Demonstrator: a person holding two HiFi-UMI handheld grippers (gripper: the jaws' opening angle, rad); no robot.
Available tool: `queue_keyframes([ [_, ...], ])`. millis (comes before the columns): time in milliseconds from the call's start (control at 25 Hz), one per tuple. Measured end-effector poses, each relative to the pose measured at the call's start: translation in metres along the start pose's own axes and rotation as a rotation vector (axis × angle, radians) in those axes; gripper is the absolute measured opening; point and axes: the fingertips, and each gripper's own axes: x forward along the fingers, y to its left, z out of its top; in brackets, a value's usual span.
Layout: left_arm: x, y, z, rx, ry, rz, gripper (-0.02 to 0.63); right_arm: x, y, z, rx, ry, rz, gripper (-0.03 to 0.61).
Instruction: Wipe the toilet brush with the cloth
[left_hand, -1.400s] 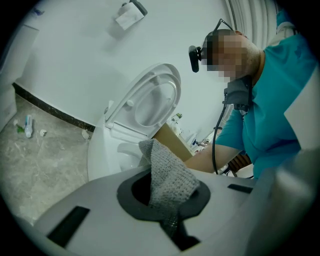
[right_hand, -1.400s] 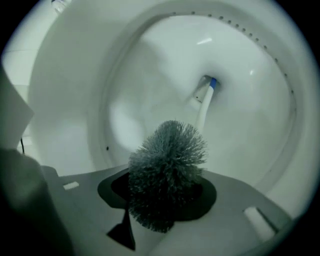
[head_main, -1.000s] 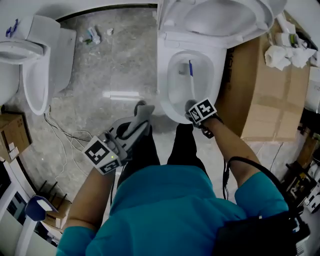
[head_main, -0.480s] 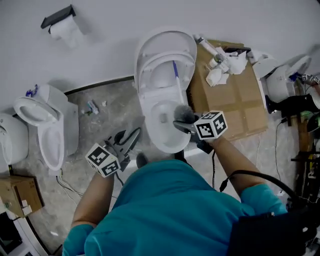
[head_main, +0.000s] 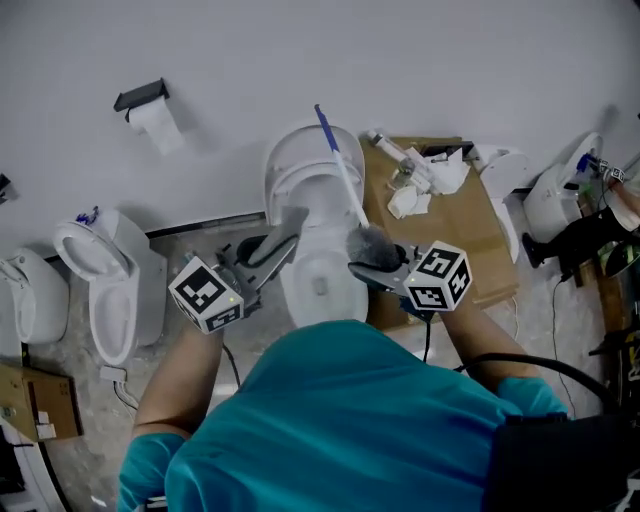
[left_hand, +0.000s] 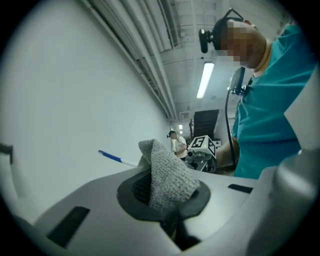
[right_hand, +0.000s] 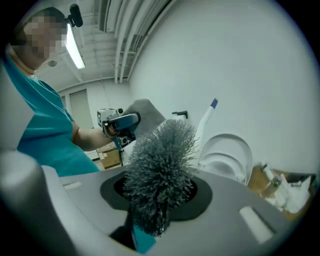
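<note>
Head view: left gripper (head_main: 272, 245) pinches the cloth (head_main: 291, 224); right gripper (head_main: 376, 268), jaws just closing further, clamps the toilet brush (head_main: 371, 244); next, probably press cloth onto it.

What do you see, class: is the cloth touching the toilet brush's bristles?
Apart. In the head view, white toilet shows through a clear gap between cloth and toilet brush.

Bright, cool and even, lit by a ceiling strip light (right_hand: 75, 47) glaring white up and left of the toilet (right_hand: 227, 155). Faint soft shadows on the wall (head_main: 420, 60) behind the toilet. Heavy fisheye bending and black vignetted corners in both gripper views. Crisp on cloth (left_hand: 167, 180) and brush head (right_hand: 160, 160); softer beyond.
</note>
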Motion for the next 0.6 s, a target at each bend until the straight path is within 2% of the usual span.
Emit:
queue_keyframes([
  [160,0.046,-0.026,0.037,0.341,0.069,-0.077,0.012,-0.016,0.009,0.041,-0.089,-0.04,0.088,0.141],
  [320,0.075,-0.031,0.05,0.669,0.213,-0.104,0.012,-0.021,0.031,0.059,-0.18,-0.048,0.201,0.141],
  [400,0.078,-0.024,0.055,0.747,0.259,-0.113,0.012,-0.019,0.044,0.07,-0.231,-0.056,0.265,0.141],
  [480,0.079,-0.021,0.062,0.764,0.266,-0.136,0.012,-0.018,0.054,0.081,-0.274,-0.073,0.312,0.142],
  [600,0.08,-0.026,0.065,0.796,0.263,-0.157,0.012,-0.019,0.063,0.09,-0.272,-0.112,0.375,0.147],
])
